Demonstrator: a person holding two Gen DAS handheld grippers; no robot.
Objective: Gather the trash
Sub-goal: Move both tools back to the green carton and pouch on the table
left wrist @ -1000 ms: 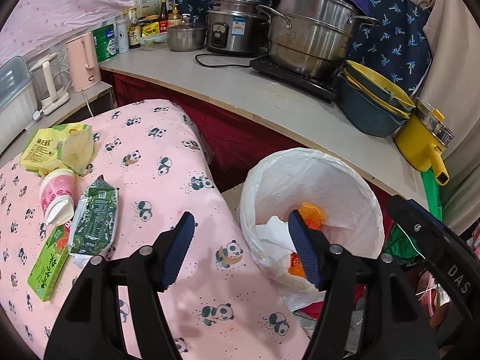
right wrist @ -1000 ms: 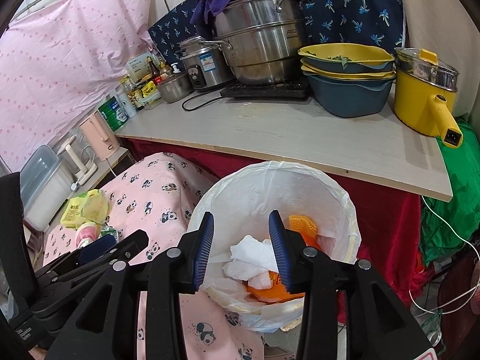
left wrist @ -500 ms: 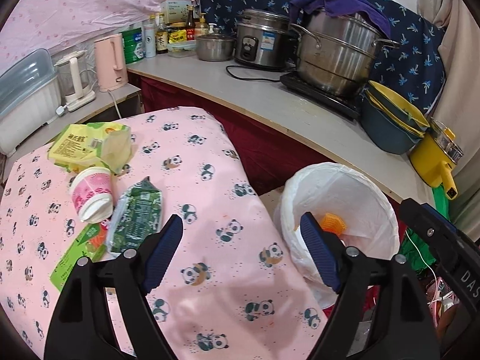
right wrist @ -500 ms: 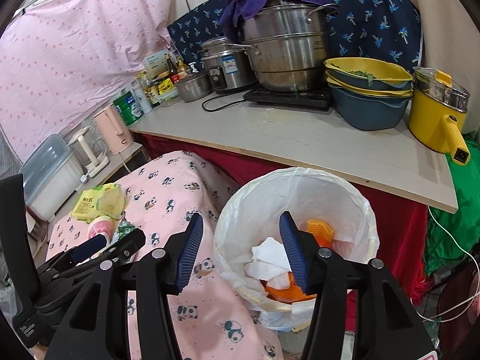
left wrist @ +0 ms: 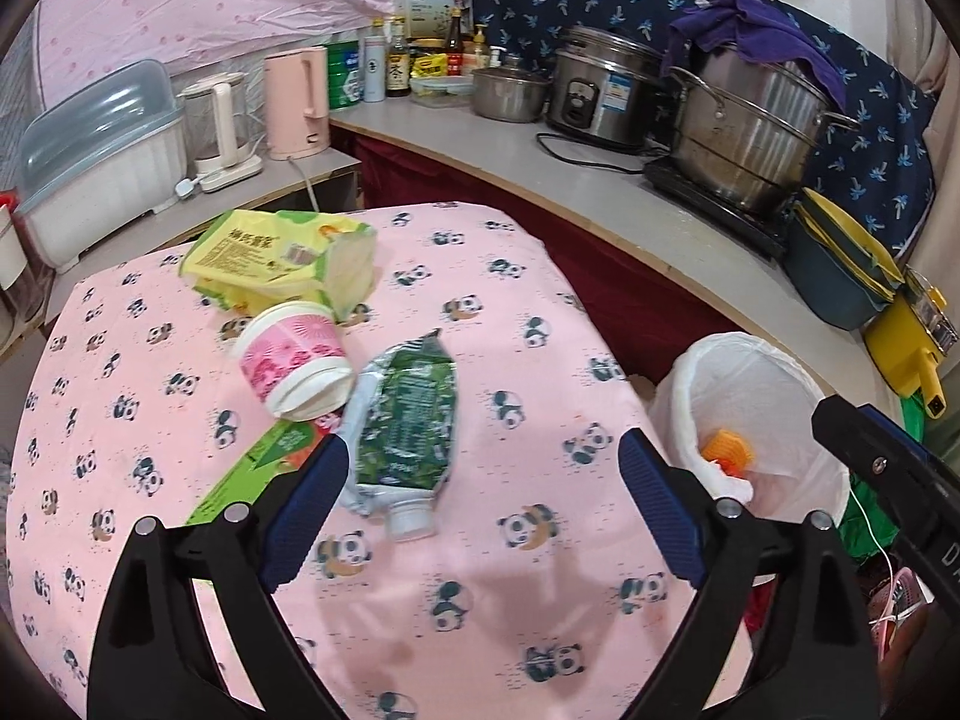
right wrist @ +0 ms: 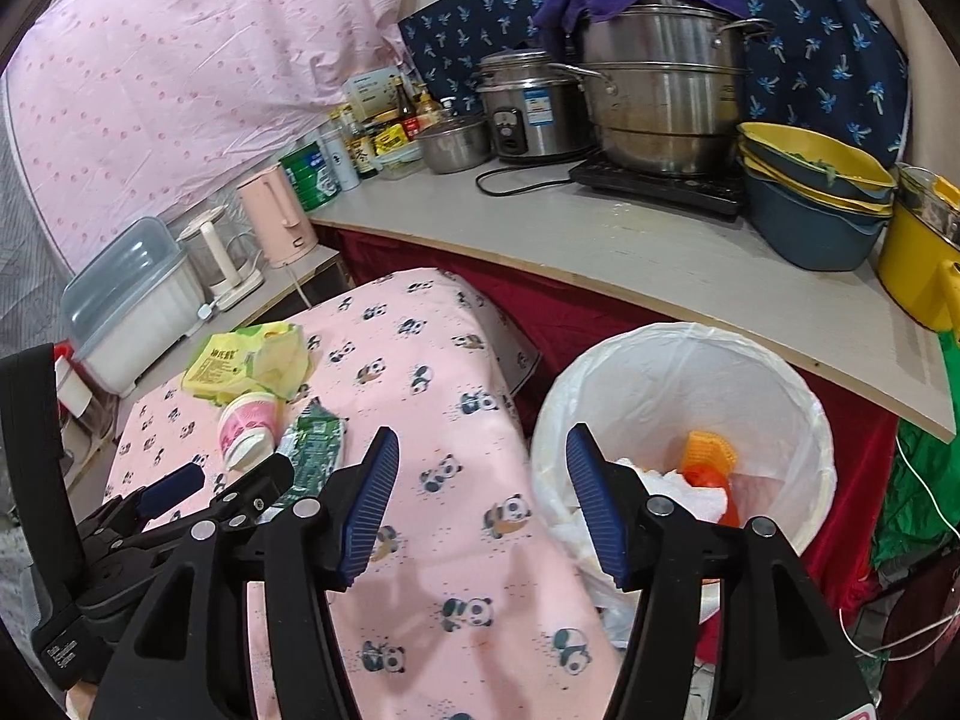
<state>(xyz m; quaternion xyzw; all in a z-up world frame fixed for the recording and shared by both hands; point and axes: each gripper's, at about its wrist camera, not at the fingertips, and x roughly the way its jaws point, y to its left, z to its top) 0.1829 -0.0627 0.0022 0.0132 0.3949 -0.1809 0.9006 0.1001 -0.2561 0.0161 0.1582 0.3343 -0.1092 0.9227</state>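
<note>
On the pink panda cloth point(left wrist: 510, 276) lie a green pouch with a white cap point(left wrist: 408, 420), a pink-and-white cup on its side point(left wrist: 294, 360), a yellow-green wrapper point(left wrist: 282, 258) and a flat green carton point(left wrist: 252, 474). My left gripper point(left wrist: 480, 504) is open and empty just above the cloth, with the pouch's cap between its fingers. My right gripper point(right wrist: 480, 504) is open and empty over the cloth's edge beside the white-lined bin point(right wrist: 690, 360), which holds tissue and orange trash. The left gripper also shows in the right wrist view point(right wrist: 228, 480).
A grey counter point(left wrist: 600, 192) curves behind the table with a steamer pot point(left wrist: 750, 138), rice cooker point(left wrist: 606, 96), bowls point(left wrist: 840, 264), yellow pot point(left wrist: 912, 342), bottles and a pink kettle point(left wrist: 297, 102). A white storage box point(left wrist: 102, 156) stands at left.
Both grippers swung left, away from the bin and over the table. The left gripper now sits near the green pouch; the right gripper's jaws opened wider.
</note>
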